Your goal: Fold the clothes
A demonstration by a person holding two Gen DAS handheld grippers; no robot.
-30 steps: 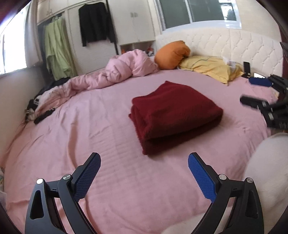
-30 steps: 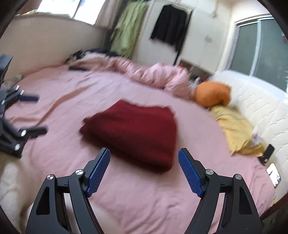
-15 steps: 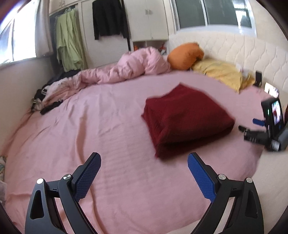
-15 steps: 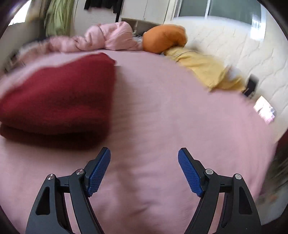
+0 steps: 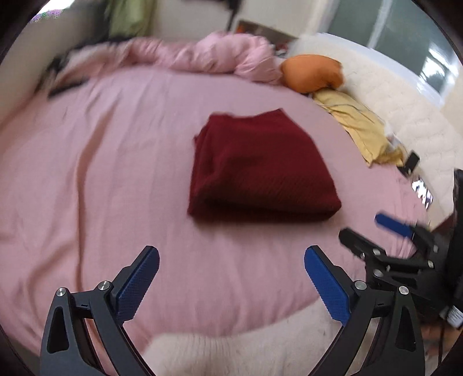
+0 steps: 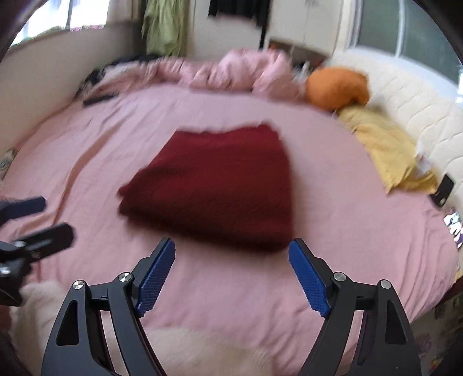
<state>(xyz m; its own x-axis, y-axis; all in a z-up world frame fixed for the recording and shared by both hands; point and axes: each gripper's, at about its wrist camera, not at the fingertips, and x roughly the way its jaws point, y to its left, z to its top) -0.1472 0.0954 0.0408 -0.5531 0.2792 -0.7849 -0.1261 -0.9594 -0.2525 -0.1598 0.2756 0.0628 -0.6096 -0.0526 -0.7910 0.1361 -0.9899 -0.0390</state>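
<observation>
— What sort of room?
— A bedroom: a bed (image 6: 86,150) under a pink sheet, a white quilted headboard (image 6: 405,98) along its right edge.
— And behind?
— White wardrobe doors (image 6: 306,23) on the far wall, with windows (image 6: 428,31) above the headboard letting daylight in.

Both black two-finger grippers with blue ribbed pads are spread wide and holding nothing, the left gripper (image 5: 231,277) hovering low and the right gripper (image 6: 231,269) just off to its right, fingers pointing forward.
</observation>
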